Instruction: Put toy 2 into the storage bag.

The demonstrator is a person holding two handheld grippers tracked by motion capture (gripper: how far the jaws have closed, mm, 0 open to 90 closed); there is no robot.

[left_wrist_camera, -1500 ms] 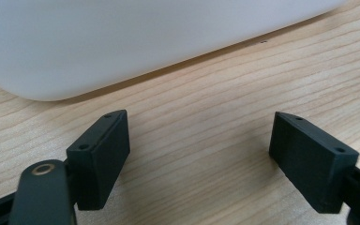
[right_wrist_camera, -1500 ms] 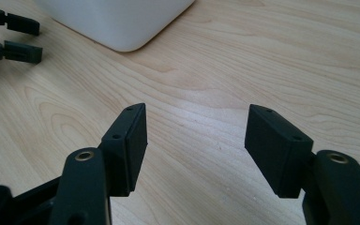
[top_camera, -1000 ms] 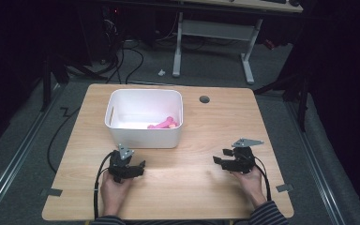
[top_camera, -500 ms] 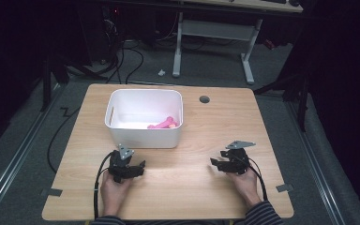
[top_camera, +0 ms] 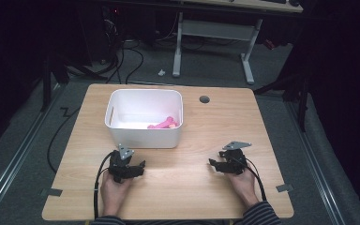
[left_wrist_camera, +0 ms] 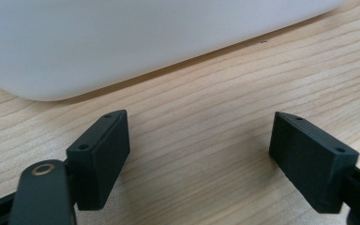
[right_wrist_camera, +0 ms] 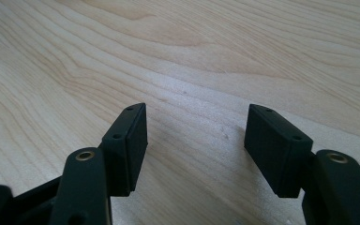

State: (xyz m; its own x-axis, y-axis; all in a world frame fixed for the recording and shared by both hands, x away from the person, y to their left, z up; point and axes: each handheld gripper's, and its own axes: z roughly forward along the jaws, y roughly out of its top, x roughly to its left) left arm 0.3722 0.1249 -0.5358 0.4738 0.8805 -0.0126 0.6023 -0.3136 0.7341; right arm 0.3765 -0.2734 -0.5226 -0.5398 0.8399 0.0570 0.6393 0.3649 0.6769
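Note:
A white bin point(top_camera: 143, 138) stands on the wooden table point(top_camera: 187, 197), and a pink object point(top_camera: 161, 124) lies inside it near its right wall. My left gripper point(top_camera: 138, 167) rests on the table just in front of the bin's near wall, held by a hand, open with nothing between its jaws. In the left gripper view the bin wall point(left_wrist_camera: 136, 42) stands close ahead of the open left gripper point(left_wrist_camera: 199, 150). My right gripper point(top_camera: 214, 164) rests low over the table at the right, pointing left. Its jaws stand apart over bare wood in the right gripper view, right gripper point(right_wrist_camera: 194, 145) empty.
A round cable hole point(top_camera: 204, 99) lies in the table behind the bin. Tape marks sit near the front corners, one at left point(top_camera: 51, 192) and one at right point(top_camera: 284, 188). Cables and a desk frame point(top_camera: 215, 42) lie on the floor beyond the far edge.
My right gripper has shifted slightly to the left along the table. The left gripper, the bin and the pink object have stayed where they were.

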